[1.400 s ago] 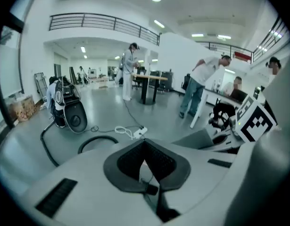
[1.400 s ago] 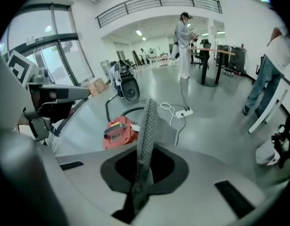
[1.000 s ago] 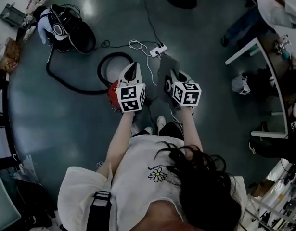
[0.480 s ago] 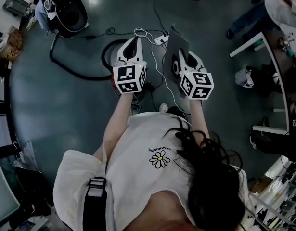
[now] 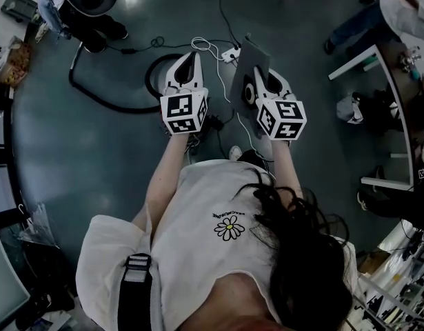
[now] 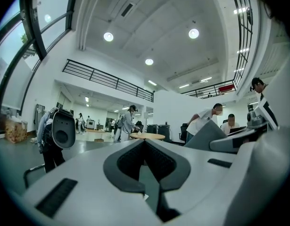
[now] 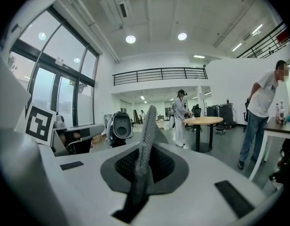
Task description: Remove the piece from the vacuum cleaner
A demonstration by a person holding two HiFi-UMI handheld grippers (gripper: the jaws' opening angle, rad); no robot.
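We judge the removal itself to be as good as done. The right gripper has its jaws closed tight on the piece, a thin grey panel with a mesh-like face. In the right gripper view the panel stands edge-on between the pads and rises past the fingertips. From the head view we see it as a flat grey plate sticking forward from the gripper, held high over the floor and touching nothing else.

The left gripper is raised just beside it. Its jaws are pressed together, or very nearly so, and nothing sits between them (its own view shows only the room beyond the tips).

We cannot make out the vacuum cleaner's body, which seems to lie under the left gripper's marker cube. Its black hose curls across the dark floor to the left, and a white power strip with its cable lies just ahead of the grippers.

What we think comes next is to carry the piece clear and set it down somewhere safe. That calls for a firm pinch, since a thin plate gripped at one edge can swing or slip. It also calls for a path that avoids the cable and hose underfoot.
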